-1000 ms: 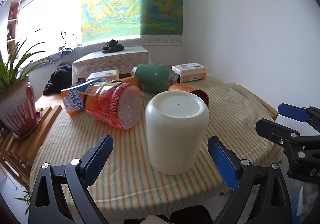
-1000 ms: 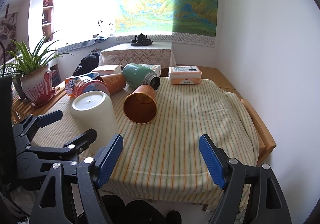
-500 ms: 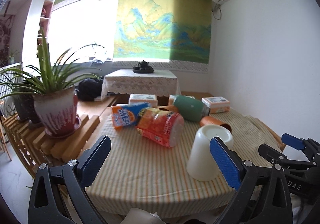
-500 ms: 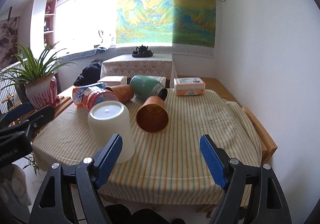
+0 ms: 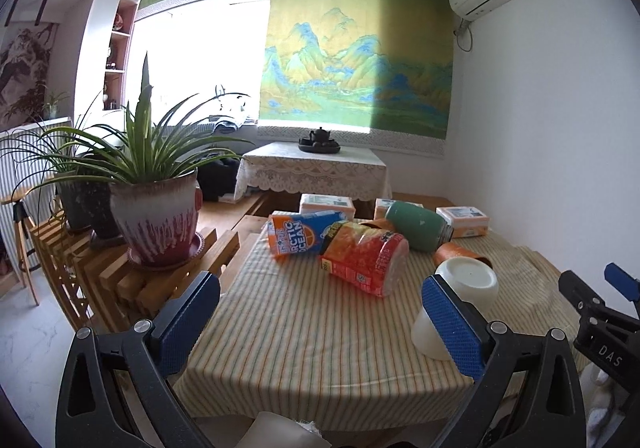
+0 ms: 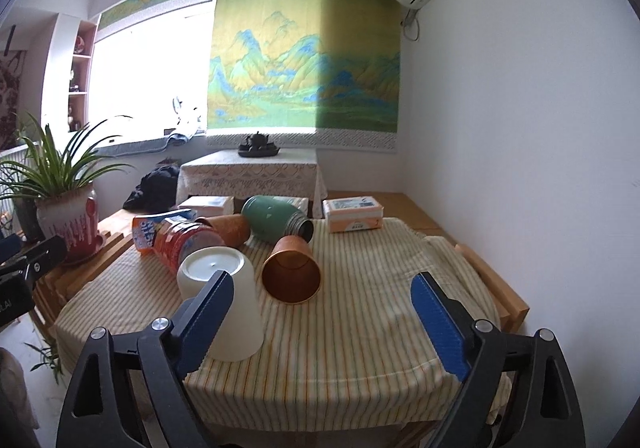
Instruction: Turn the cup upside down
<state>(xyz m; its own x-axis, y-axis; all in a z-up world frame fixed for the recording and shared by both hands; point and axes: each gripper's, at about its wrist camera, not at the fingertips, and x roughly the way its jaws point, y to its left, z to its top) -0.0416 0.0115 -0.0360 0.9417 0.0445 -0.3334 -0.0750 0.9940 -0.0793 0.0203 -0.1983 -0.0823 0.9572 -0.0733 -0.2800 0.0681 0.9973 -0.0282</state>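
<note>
A cream white cup (image 5: 460,300) stands upside down, base up, on the striped tablecloth near the table's front; it also shows in the right wrist view (image 6: 228,300). My left gripper (image 5: 320,322) is open and empty, back from the table's front edge, its right finger partly covering the cup. My right gripper (image 6: 322,322) is open and empty, also back from the table, its left finger in front of the cup. The right gripper's tips show in the left wrist view (image 5: 600,296).
An orange cup (image 6: 292,272) lies on its side beside the white cup. Behind lie a green flask (image 6: 276,218), a red snack canister (image 5: 364,262), an orange drink carton (image 5: 300,236) and tissue packs (image 6: 352,214). A potted plant (image 5: 156,216) stands on a wooden rack at the left.
Both grippers have drawn back and up from the table, the left one swinging left. The white cup stays upside down where it stood, and now looks smaller and farther off.
</note>
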